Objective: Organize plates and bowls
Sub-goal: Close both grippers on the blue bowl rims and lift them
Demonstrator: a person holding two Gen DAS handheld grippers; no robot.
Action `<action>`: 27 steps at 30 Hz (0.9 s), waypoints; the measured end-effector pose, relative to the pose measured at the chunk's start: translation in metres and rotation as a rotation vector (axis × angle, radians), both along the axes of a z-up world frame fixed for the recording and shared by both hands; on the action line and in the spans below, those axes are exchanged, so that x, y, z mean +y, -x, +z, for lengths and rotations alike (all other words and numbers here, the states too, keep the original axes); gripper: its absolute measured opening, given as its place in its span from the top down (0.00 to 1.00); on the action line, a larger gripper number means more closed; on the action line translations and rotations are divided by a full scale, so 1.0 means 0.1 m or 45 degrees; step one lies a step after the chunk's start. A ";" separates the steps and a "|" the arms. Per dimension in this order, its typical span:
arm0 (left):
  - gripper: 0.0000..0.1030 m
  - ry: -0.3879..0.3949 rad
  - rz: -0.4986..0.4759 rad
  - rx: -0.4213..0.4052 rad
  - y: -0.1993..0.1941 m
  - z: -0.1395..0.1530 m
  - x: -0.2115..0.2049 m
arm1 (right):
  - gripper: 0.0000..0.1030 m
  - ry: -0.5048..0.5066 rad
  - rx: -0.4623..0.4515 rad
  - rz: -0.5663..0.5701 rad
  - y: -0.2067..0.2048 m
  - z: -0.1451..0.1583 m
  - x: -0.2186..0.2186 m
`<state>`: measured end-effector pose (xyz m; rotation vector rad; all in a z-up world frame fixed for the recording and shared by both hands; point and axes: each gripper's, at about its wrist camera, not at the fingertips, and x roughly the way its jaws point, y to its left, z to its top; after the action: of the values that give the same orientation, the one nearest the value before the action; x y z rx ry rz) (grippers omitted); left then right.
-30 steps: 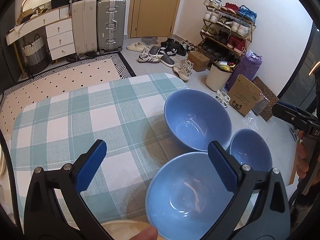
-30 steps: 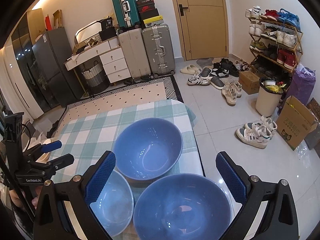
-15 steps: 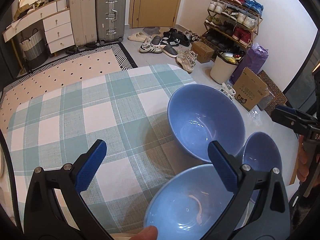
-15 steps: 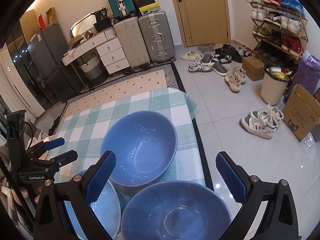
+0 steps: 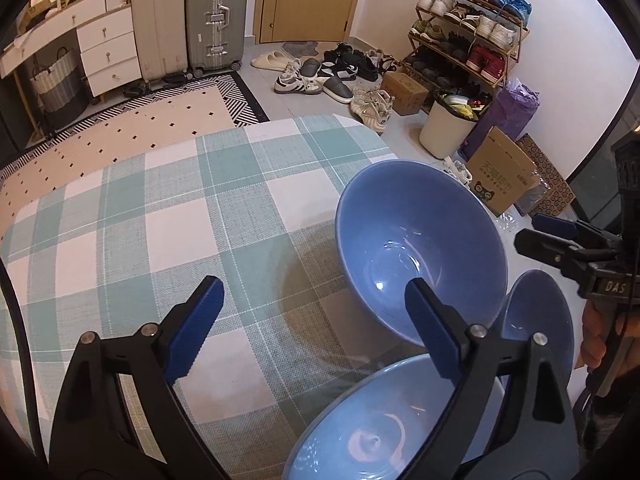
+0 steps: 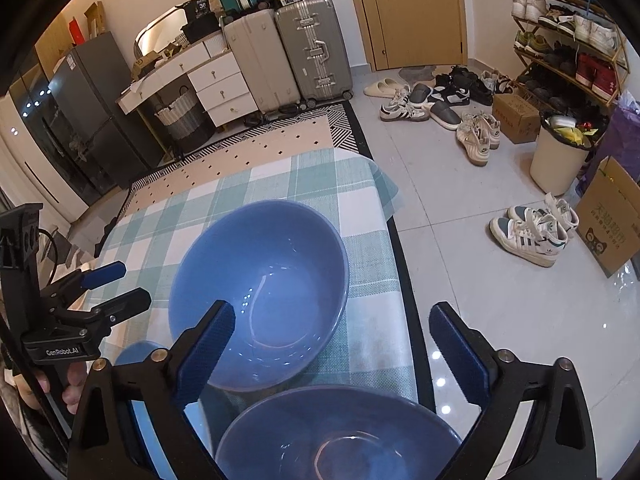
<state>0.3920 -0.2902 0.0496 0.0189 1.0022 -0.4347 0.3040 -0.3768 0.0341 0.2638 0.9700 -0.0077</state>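
Standing wide apart, the fingers of the left gripper (image 5: 314, 332) have just been closing a little, with only checked cloth and the rim of the near bowl (image 5: 384, 424) under them and nothing pressed between the pads. The right gripper (image 6: 330, 354) is the same: fingers spread wide, just eased inward, framing the gap between the big bowl (image 6: 260, 292) and the front bowl (image 6: 340, 432) without touching either, as far as I can tell.

All 3 blue bowls sit upright on the desk (image 5: 160, 220), clustered at its corner on the side toward the shoes, the big one farthest from the person and the other 2 side by side nearer in. No plates show clearly.

These look like glazed ceramic: stiff, fairly heavy for their size, glossy and likely slick, and apt to chip if knocked together. I'd judge the rim the only place to take hold, 1 finger inside the wall and 1 outside, pinched firmly. The front bowl stands close to the desk edge, so a nudge could send it to the tiled floor. Nesting them should be done gently.
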 end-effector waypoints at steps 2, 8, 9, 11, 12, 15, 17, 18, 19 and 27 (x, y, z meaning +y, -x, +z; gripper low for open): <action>0.19 -0.017 -0.001 0.006 -0.03 -0.05 -0.03 | 0.08 0.010 0.018 0.006 -0.05 -0.06 0.01; 0.28 -0.019 -0.006 0.034 -0.11 -0.14 -0.09 | 0.26 -0.012 0.075 0.030 -0.15 -0.23 0.01; 0.30 -0.022 -0.009 0.031 -0.11 -0.14 -0.10 | 0.27 -0.014 0.080 0.031 -0.16 -0.25 0.01; 0.33 -0.027 -0.023 0.036 -0.12 -0.15 -0.13 | 0.30 -0.019 0.094 0.033 -0.17 -0.29 0.01; 0.36 -0.028 -0.031 0.043 -0.13 -0.16 -0.15 | 0.31 -0.021 0.099 0.034 -0.18 -0.30 0.00; 0.43 -0.023 -0.050 0.057 -0.15 -0.19 -0.20 | 0.36 -0.025 0.112 0.041 -0.19 -0.33 0.00; 0.49 -0.025 -0.057 0.061 -0.16 -0.22 -0.22 | 0.42 -0.017 0.122 0.044 -0.20 -0.35 0.01; 0.53 -0.032 -0.058 0.064 -0.17 -0.23 -0.24 | 0.47 -0.010 0.127 0.042 -0.20 -0.36 0.01; 0.58 -0.032 -0.062 0.067 -0.17 -0.24 -0.26 | 0.50 -0.008 0.131 0.041 -0.20 -0.36 0.00; 0.82 0.001 -0.111 0.084 -0.16 -0.29 -0.35 | 0.72 -0.004 0.149 0.045 -0.21 -0.42 0.03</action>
<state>0.4078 -0.3255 0.0210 0.0481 1.0691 -0.5181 0.3250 -0.3739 -0.0080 0.2508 1.0907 0.0109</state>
